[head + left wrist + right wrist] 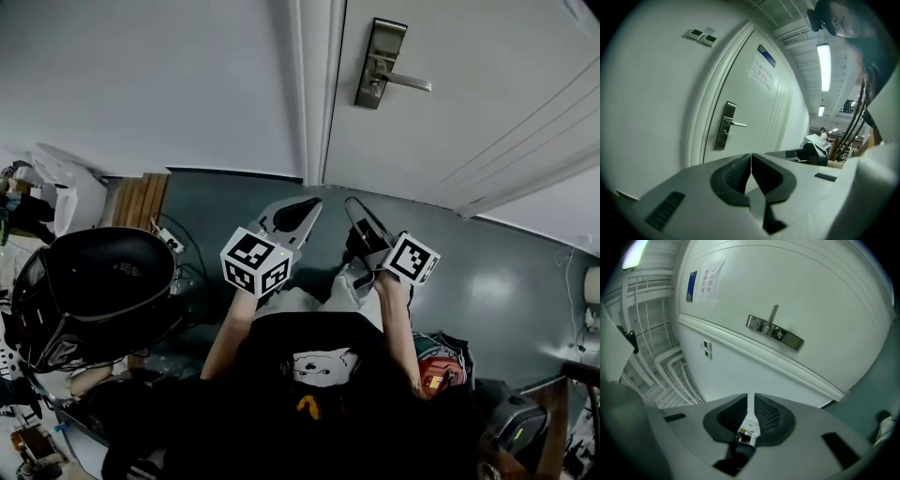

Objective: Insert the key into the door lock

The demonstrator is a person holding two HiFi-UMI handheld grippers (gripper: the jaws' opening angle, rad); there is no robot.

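Observation:
A steel lock plate with a lever handle (379, 62) is set in the white door (487, 84), high up and ahead of both grippers. My left gripper (307, 203) is held low in front of the door frame, its jaws (751, 155) pressed together with nothing between them. Beside it on the right, my right gripper (355, 210) is shut on a small metal key (749, 425); the key's dark head sits behind the pads. The lock (775, 332) lies well beyond the right jaws, and the left gripper view shows the lock (725, 125) at a distance too.
A black helmet (90, 291) lies at lower left on the dark floor (506, 281), with wooden boards (141, 201) and a cable (172, 244) close by. A red object (435, 372) sits at lower right. A paper notice (710, 279) hangs on the door. Wall switches (702, 36) are left of the frame.

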